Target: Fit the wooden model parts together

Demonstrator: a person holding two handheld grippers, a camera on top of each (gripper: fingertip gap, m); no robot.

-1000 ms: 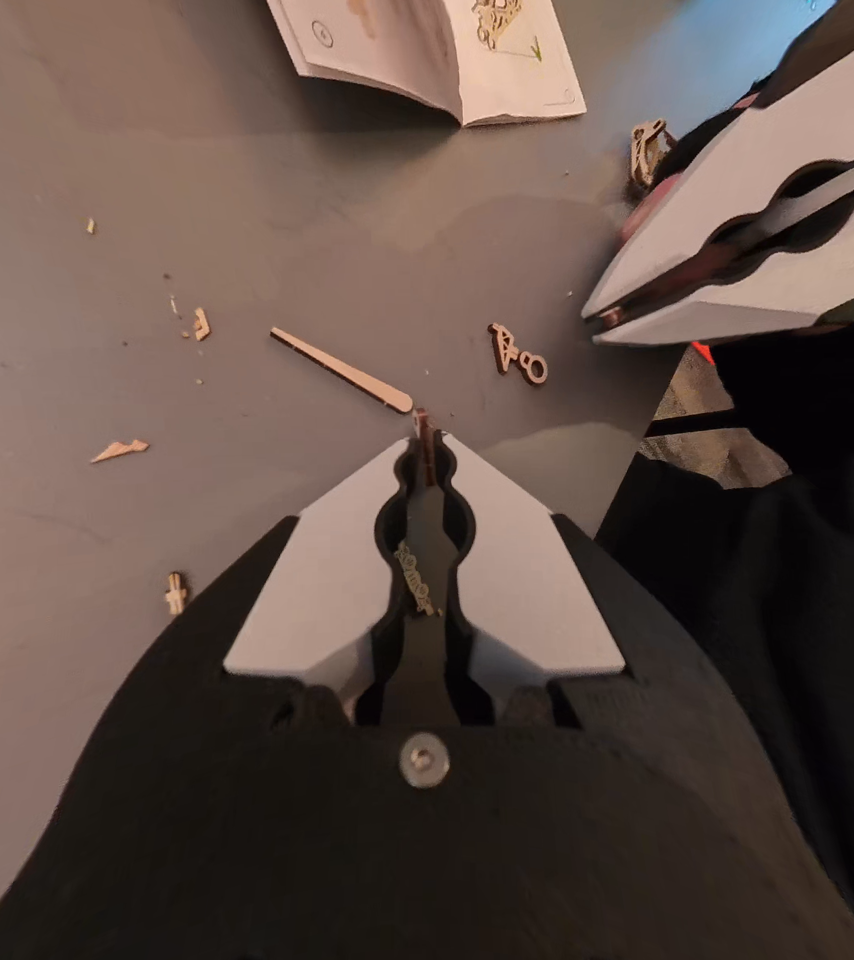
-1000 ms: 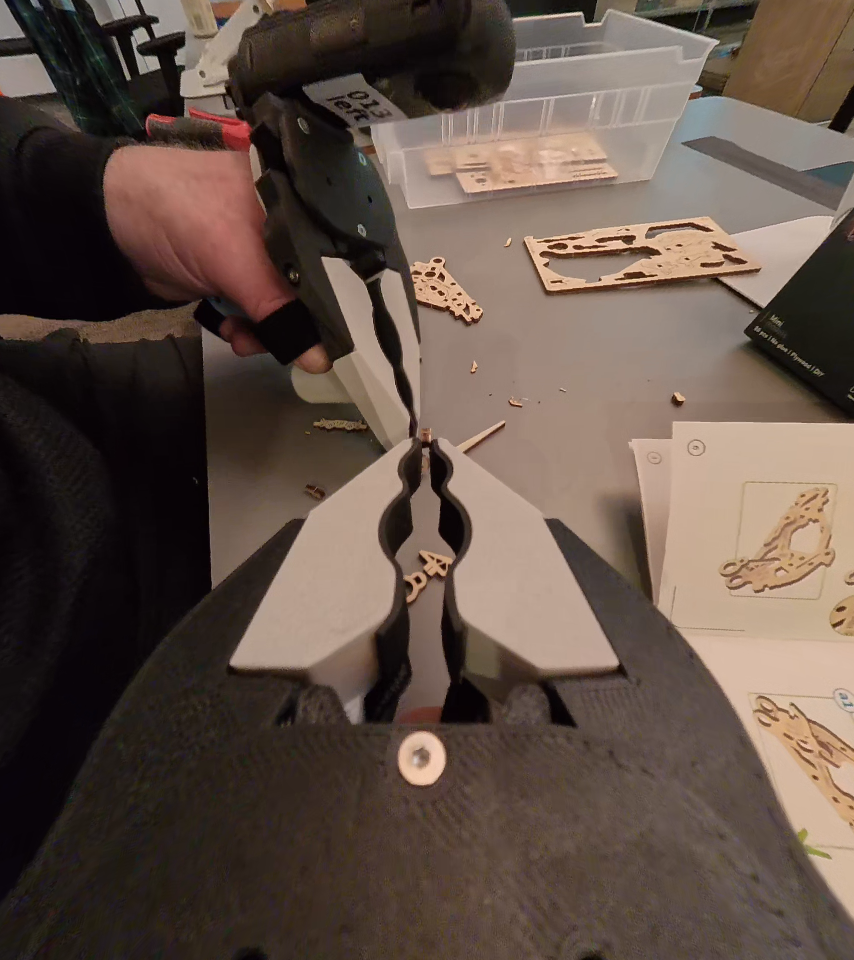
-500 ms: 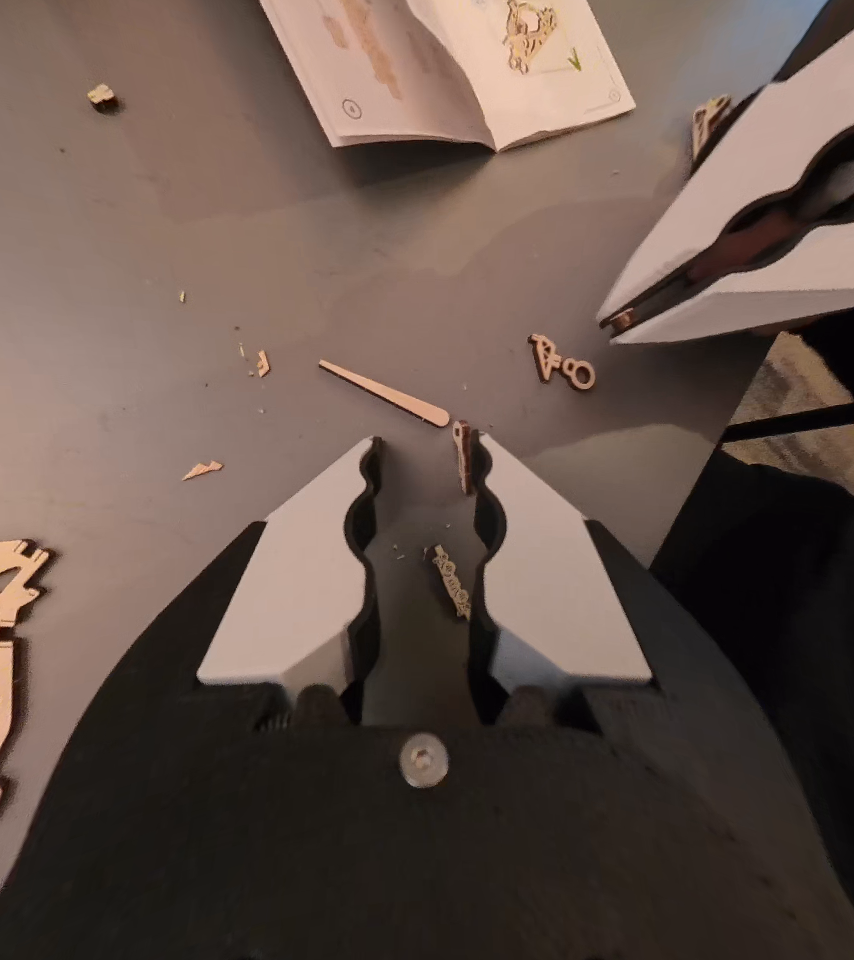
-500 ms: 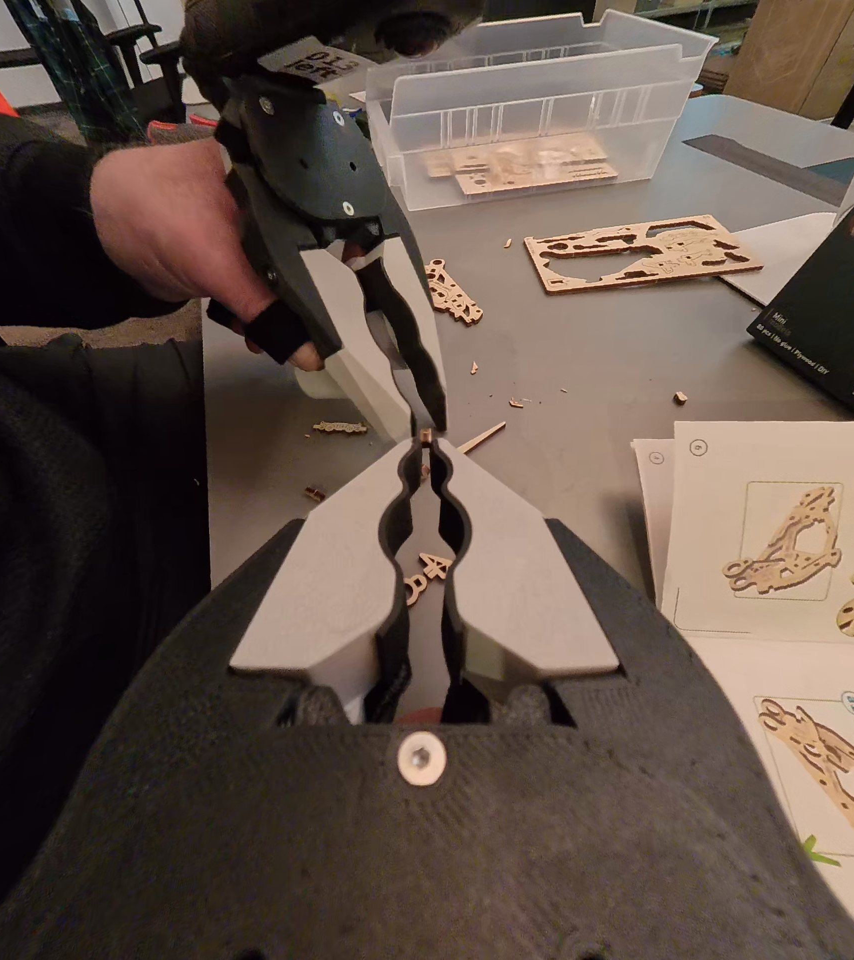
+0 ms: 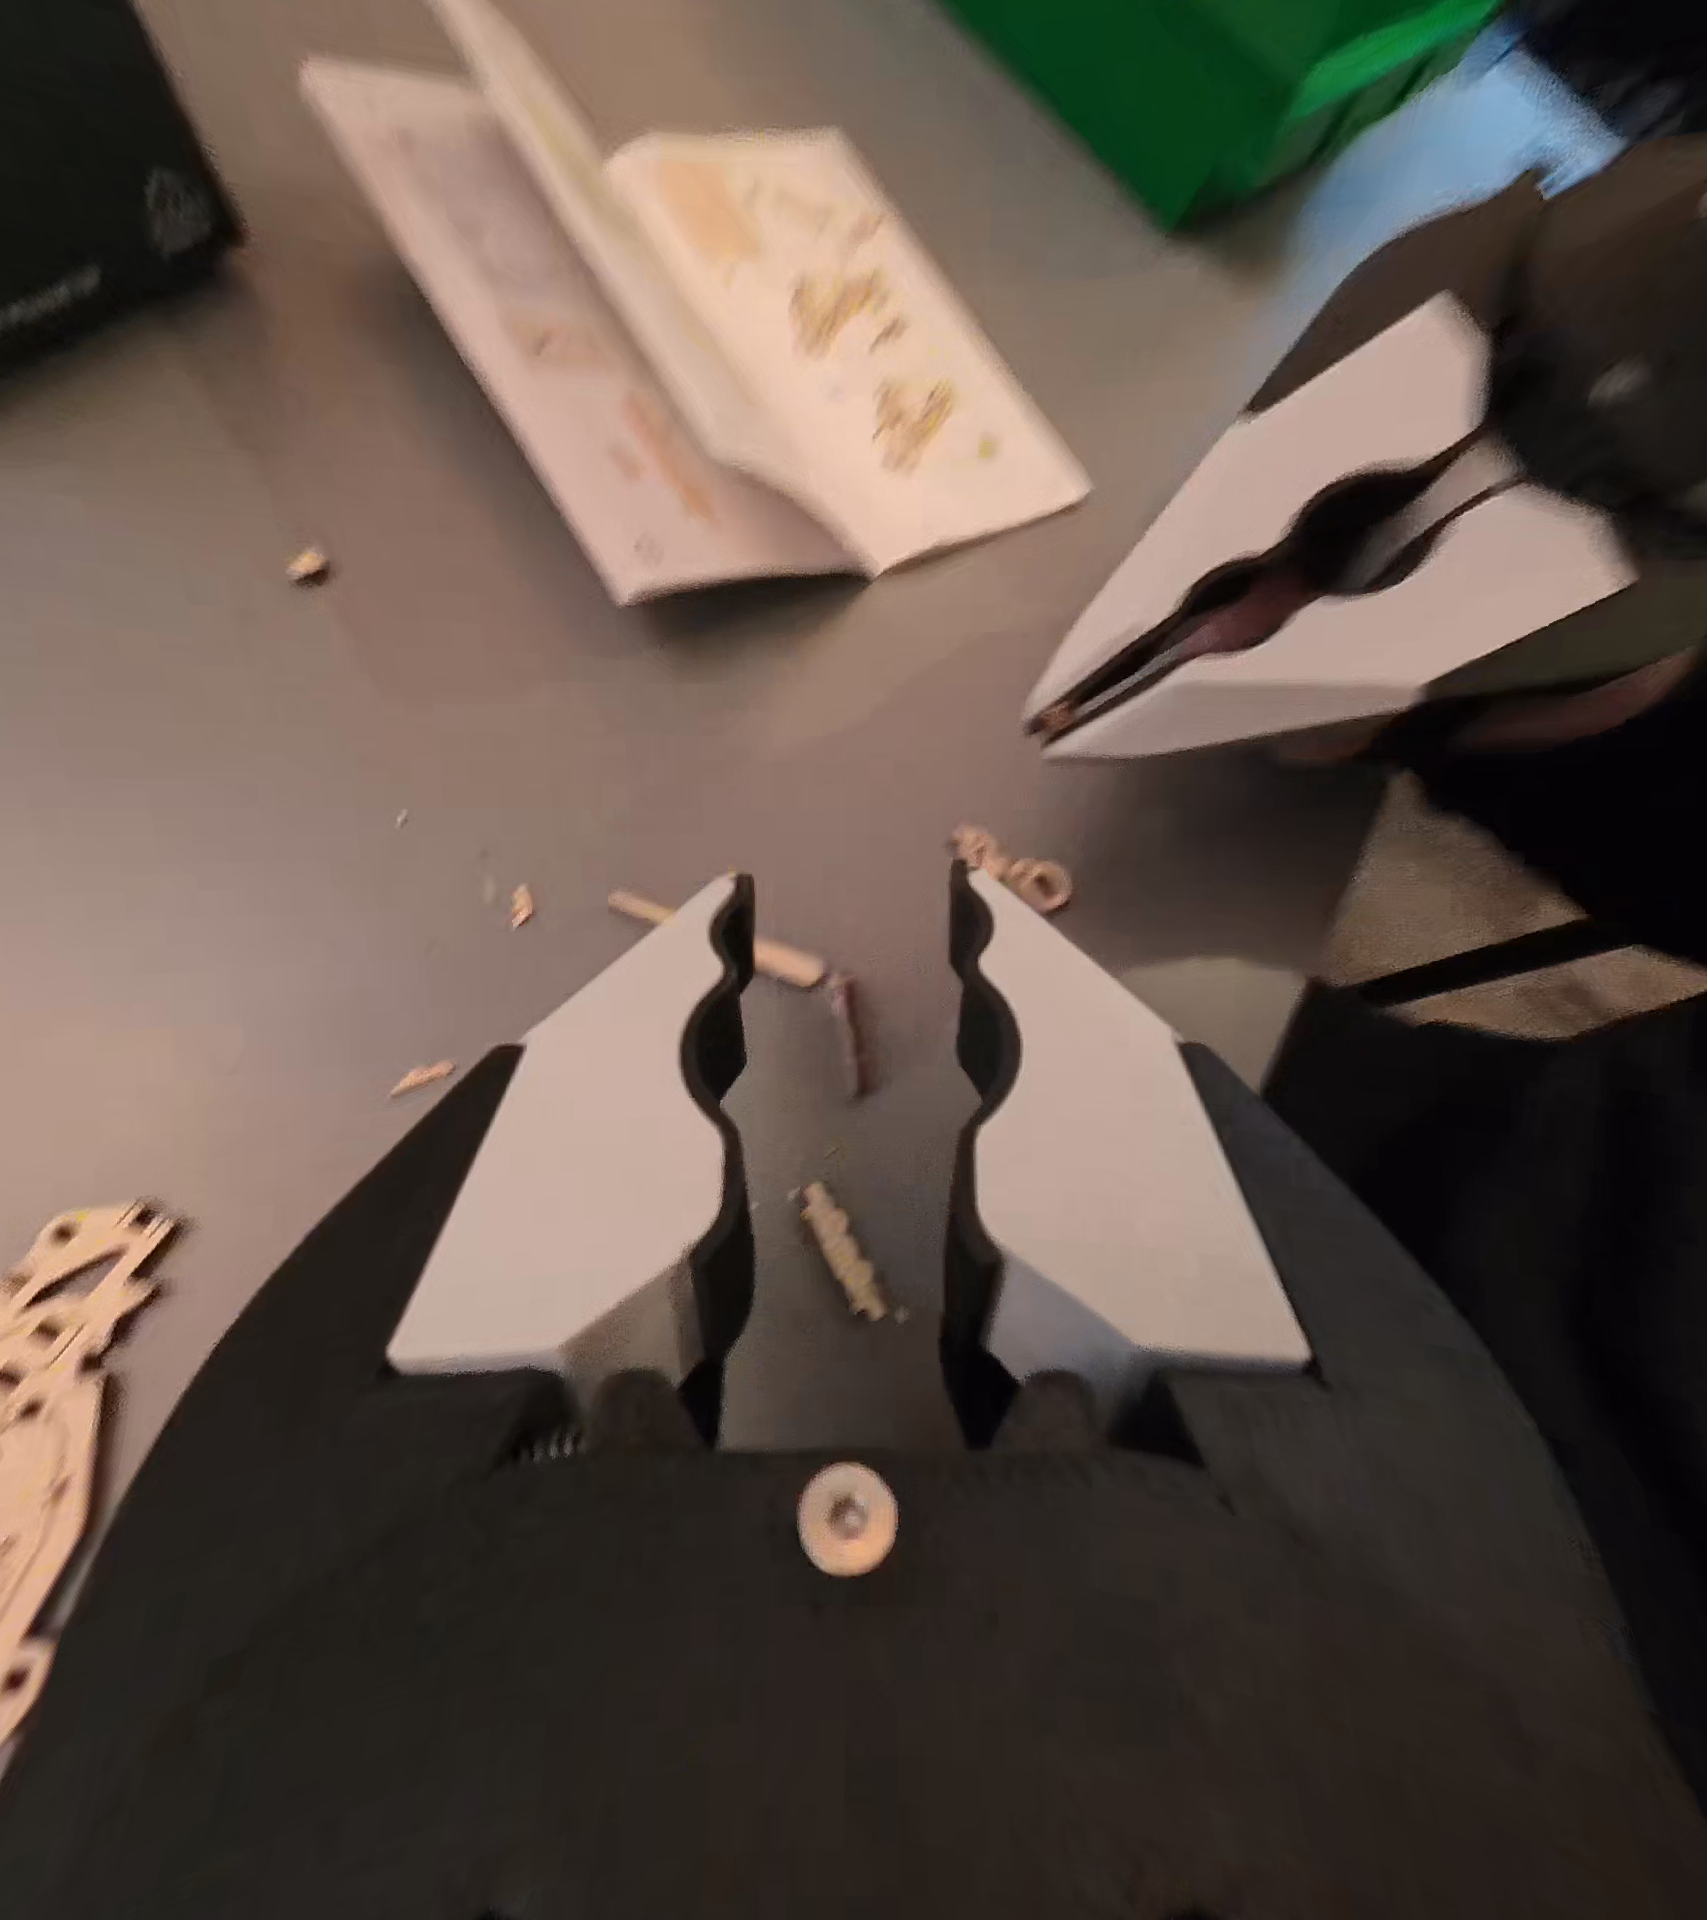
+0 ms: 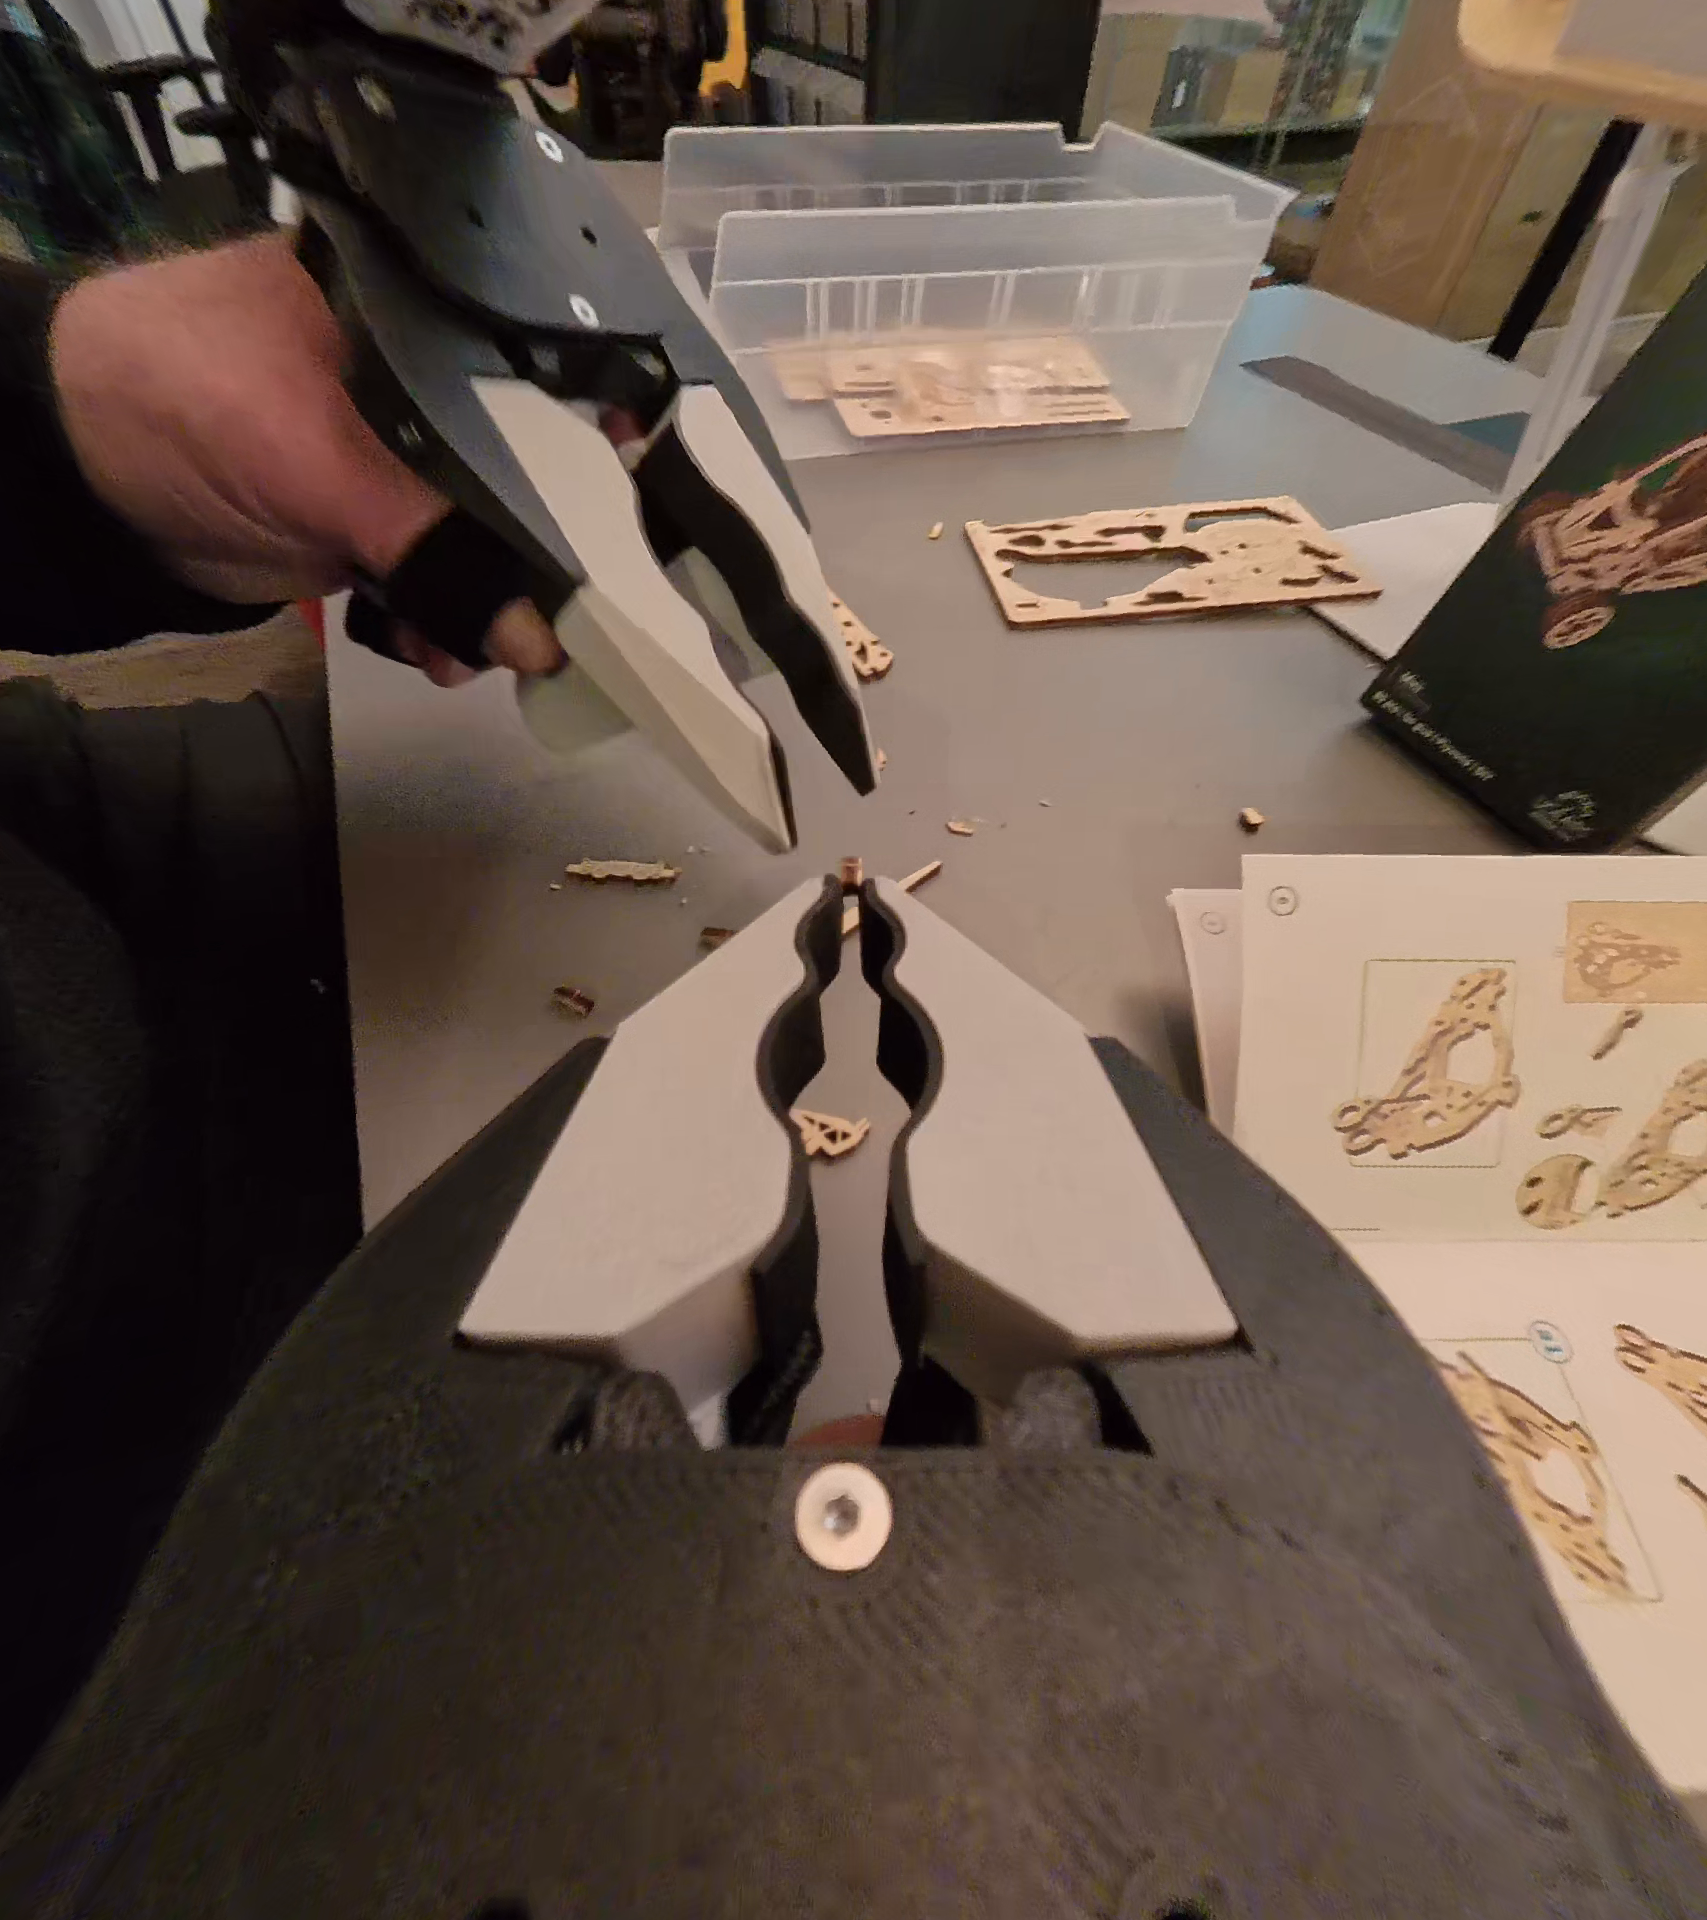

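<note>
Since a second ago, the left gripper [image 5: 849, 894] has been opened wide and lifted away empty. A small wooden part [image 6: 849, 869] is pinched at the right gripper [image 6: 851, 891] tips, frame centre. Fitting appears unfinished: loose pieces [image 5: 844, 1252] are left scattered on the grey table [image 5: 205, 779].

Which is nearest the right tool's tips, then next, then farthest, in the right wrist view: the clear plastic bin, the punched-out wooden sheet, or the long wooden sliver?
1. Long wooden sliver, just right of the right tool.
2. Punched-out wooden sheet, farther back, right.
3. Clear plastic bin, at the back.
</note>
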